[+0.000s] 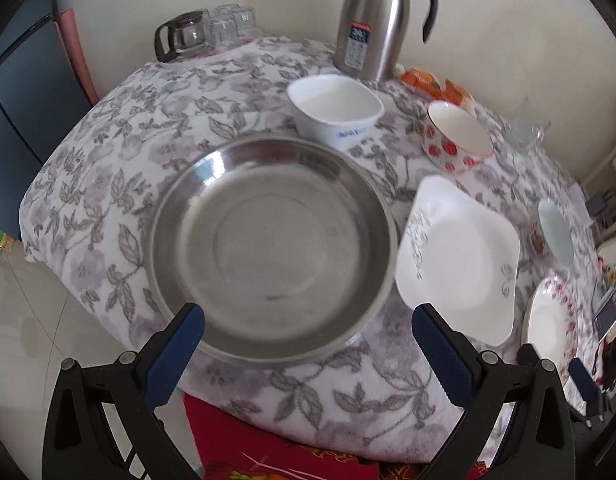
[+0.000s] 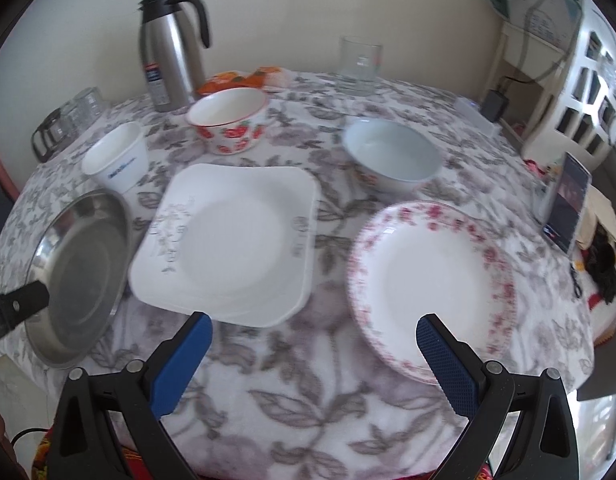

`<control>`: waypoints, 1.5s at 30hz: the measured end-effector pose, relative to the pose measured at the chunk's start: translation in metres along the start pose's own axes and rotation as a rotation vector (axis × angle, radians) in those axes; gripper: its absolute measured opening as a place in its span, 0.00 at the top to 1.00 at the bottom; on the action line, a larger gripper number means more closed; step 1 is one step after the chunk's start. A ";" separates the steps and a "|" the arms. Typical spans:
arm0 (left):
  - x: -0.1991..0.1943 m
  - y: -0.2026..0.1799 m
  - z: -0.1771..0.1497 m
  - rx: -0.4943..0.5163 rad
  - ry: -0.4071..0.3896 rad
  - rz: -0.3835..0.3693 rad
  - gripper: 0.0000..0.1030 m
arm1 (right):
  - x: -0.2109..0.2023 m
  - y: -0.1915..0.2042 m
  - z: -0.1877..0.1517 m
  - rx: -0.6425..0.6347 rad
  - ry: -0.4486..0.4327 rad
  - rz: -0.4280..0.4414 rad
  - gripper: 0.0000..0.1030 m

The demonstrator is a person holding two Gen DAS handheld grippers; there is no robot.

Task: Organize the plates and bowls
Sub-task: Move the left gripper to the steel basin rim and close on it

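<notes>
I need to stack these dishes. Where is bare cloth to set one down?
Free: the near edge in front of the square white plate and the pink-flowered round plate. Crowded: the back, around the strawberry bowl and steel jug.

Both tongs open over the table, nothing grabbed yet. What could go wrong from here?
1. The steel plate hangs over the near table edge; a nudge from the left tongs could tip it off.
2. The square plate lies beside it; sliding either risks a knock.
3. The floral plate looks glossy and may slip in the right tongs.
</notes>
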State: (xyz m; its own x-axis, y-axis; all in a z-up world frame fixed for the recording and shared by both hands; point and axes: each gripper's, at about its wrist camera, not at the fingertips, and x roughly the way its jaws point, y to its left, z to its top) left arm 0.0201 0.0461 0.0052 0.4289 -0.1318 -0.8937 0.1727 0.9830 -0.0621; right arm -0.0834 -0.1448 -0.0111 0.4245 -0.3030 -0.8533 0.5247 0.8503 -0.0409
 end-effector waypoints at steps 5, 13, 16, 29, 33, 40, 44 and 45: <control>0.005 0.030 0.011 -0.052 -0.046 -0.018 0.00 | 0.000 0.023 0.005 -0.024 -0.029 0.008 0.00; 0.027 0.082 0.021 -0.161 -0.011 0.010 0.00 | 0.016 0.043 0.019 -0.007 -0.011 0.073 0.00; 0.037 0.100 0.023 -0.190 0.000 0.013 0.00 | 0.023 0.053 0.025 0.000 -0.001 0.104 0.00; 0.060 0.139 0.027 -0.233 -0.079 -0.055 0.00 | 0.048 0.127 0.043 -0.163 -0.029 0.270 0.00; 0.072 0.139 0.027 -0.238 -0.026 -0.106 0.00 | 0.056 0.135 0.050 -0.163 -0.008 0.342 0.00; 0.082 0.133 0.026 -0.214 0.011 -0.078 0.00 | 0.060 0.150 0.058 -0.198 -0.027 0.420 0.00; 0.080 0.136 0.030 -0.219 -0.006 -0.072 0.00 | 0.068 0.157 0.062 -0.203 -0.016 0.397 0.00; 0.080 0.135 0.030 -0.218 -0.007 -0.074 0.00 | 0.071 0.159 0.063 -0.203 -0.013 0.394 0.00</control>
State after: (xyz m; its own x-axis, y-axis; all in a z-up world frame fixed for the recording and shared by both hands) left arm 0.1043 0.1649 -0.0612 0.4283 -0.2051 -0.8800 0.0086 0.9748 -0.2230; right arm 0.0767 -0.0584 -0.0457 0.5728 0.0571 -0.8177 0.1655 0.9690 0.1836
